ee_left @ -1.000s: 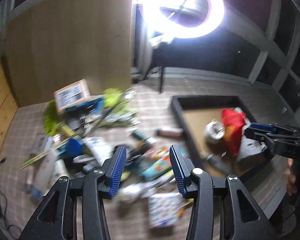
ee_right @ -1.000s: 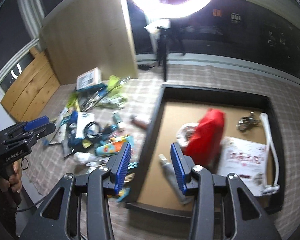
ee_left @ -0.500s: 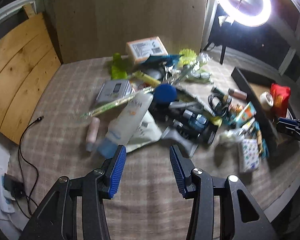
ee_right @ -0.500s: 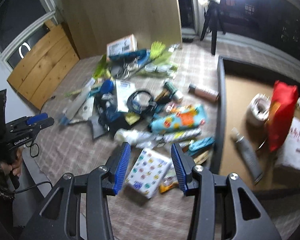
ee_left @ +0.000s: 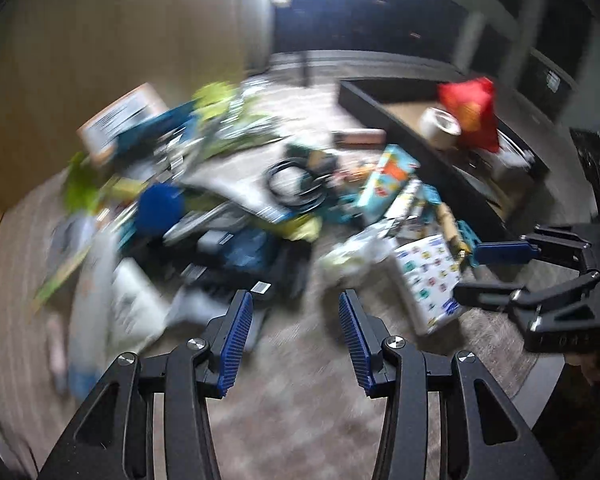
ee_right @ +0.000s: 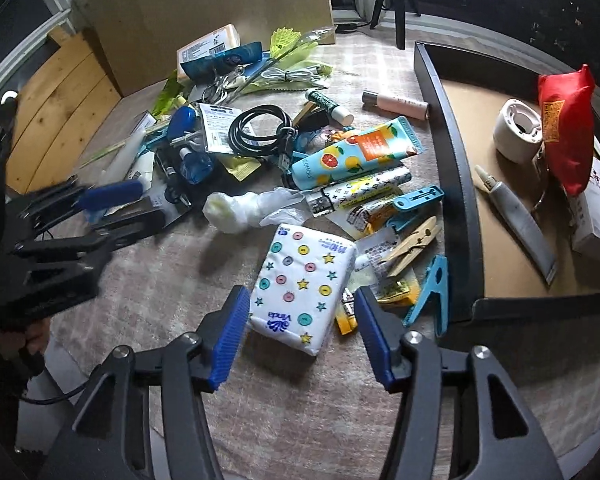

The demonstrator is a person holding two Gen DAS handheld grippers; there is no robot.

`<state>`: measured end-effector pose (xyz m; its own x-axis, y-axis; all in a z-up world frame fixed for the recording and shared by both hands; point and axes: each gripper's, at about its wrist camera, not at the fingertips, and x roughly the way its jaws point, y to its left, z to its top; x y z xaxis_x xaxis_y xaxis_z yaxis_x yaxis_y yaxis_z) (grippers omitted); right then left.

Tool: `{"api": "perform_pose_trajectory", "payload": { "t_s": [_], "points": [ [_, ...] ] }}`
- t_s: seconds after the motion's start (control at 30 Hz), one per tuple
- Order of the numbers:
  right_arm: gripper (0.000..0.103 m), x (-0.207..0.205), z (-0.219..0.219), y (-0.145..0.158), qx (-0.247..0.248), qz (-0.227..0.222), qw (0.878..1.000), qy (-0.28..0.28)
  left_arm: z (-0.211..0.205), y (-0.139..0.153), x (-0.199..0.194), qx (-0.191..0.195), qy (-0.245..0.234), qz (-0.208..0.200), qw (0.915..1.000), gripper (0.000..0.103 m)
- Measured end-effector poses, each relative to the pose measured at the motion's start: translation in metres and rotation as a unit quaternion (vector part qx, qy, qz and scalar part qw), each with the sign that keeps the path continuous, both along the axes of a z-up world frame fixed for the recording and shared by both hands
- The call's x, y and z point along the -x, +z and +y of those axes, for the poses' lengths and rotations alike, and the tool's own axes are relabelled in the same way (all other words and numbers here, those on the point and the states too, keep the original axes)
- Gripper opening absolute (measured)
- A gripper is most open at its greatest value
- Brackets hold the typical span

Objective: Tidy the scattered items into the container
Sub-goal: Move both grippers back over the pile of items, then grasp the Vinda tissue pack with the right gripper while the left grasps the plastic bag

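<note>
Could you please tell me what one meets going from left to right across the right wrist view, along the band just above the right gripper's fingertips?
Left gripper → tissue pack → wooden clothespin → blue clothespin → black container wall → grey tube → white box.

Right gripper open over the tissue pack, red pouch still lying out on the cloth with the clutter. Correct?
Not quite: the red pouch is already inside the black tray, as the right wrist view shows. The right gripper is open over the tissue pack, jaws just widened, not gripping.
</note>
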<state>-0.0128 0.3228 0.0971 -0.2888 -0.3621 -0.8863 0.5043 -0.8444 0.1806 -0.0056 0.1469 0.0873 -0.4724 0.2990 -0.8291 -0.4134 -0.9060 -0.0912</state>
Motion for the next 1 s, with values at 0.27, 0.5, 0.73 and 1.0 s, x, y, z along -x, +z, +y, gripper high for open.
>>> {"api": "perform_pose_trajectory", "payload": {
  "t_s": [0.27, 0.5, 0.73, 1.0],
  "points": [
    [0.054, -0.010, -0.019, -0.009, -0.027, 0.013, 0.999, -0.009, 0.036, -0.015, 0.018, 0.039, -0.122, 0.013, 0.9917, 0.043],
    [0.054, -0.014, -0.038, -0.019, -0.073, 0.037, 0.997, -0.015, 0.052, -0.031, 0.024, 0.048, -0.185, 0.000, 0.9815, 0.043],
    [0.053, -0.011, -0.042, -0.024, -0.077, 0.035, 0.996, -0.020, 0.048, -0.039, 0.029, 0.024, -0.187, -0.019, 0.9818, 0.033],
    [0.006, -0.004, -0.024, -0.013, -0.028, 0.003, 0.999, -0.040, 0.030, -0.029, 0.025, -0.024, -0.164, -0.027, 0.9858, 0.030]
  ]
}}
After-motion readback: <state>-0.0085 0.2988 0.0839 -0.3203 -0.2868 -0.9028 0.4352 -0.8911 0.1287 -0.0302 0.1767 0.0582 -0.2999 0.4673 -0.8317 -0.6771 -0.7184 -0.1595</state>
